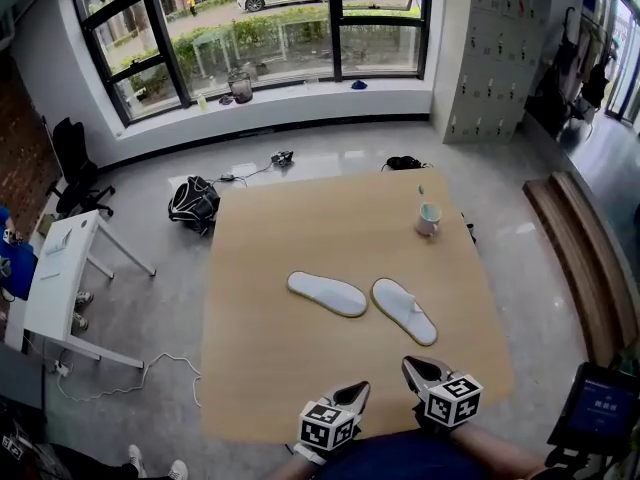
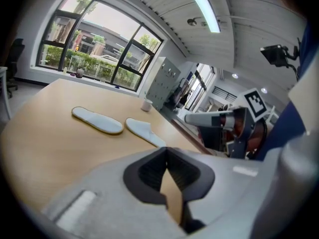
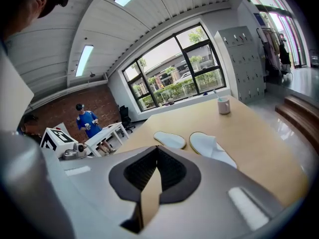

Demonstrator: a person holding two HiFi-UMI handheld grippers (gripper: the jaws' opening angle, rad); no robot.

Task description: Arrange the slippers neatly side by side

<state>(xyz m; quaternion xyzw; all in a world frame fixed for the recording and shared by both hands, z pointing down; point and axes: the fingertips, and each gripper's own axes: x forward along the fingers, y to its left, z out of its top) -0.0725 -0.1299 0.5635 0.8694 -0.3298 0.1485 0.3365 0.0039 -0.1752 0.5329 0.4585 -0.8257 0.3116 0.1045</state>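
Two white slippers lie on the wooden table [image 1: 270, 368], angled apart in a V. The left slipper [image 1: 327, 293] [image 2: 97, 120] [image 3: 169, 140] lies flat and slants toward the upper left. The right slipper [image 1: 404, 310] [image 2: 144, 131] [image 3: 212, 148] shows its strap and slants toward the lower right. My left gripper [image 1: 356, 394] [image 2: 167, 156] hovers at the table's near edge, shut and empty. My right gripper [image 1: 411, 368] [image 2: 199, 118] [image 3: 157, 156] is beside it, a little nearer the right slipper, also shut with nothing held.
A white mug [image 1: 428, 218] [image 2: 146, 104] [image 3: 224, 105] stands at the far right of the table. A black bag [image 1: 194, 203] and cables lie on the floor beyond the table's left corner. A white desk [image 1: 60, 268] stands at left, a wooden bench [image 1: 585, 258] at right.
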